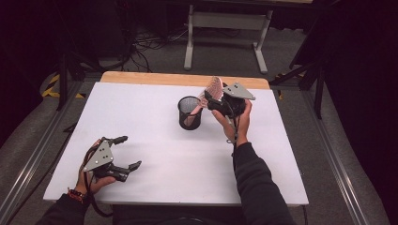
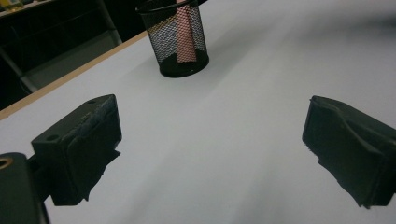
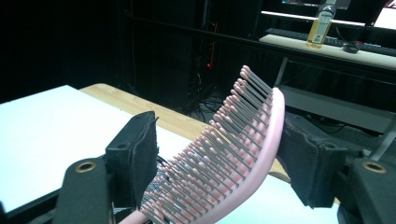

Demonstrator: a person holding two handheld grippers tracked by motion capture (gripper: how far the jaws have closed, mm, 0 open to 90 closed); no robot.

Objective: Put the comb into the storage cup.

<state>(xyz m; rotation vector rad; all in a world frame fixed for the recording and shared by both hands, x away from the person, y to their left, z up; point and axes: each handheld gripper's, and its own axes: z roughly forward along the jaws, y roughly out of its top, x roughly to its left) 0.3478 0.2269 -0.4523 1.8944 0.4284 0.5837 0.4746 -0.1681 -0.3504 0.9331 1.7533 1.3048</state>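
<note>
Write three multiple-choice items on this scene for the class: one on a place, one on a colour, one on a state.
1. Where is the handle of the hairbrush?
A. Flat on the table
B. Inside the black mesh cup
C. On the floor

2. What colour is the hairbrush?
A. Blue
B. Green
C. Pink

3. How do the jaws of the left gripper stand?
A. Open, with nothing between them
B. Shut on the black mesh cup
C. Shut on the hairbrush

Key: 1 B, the handle shows through the mesh in the left gripper view; 2 C, its body and bristle tips are pink; 3 A, only bare table lies between the jaws.
</note>
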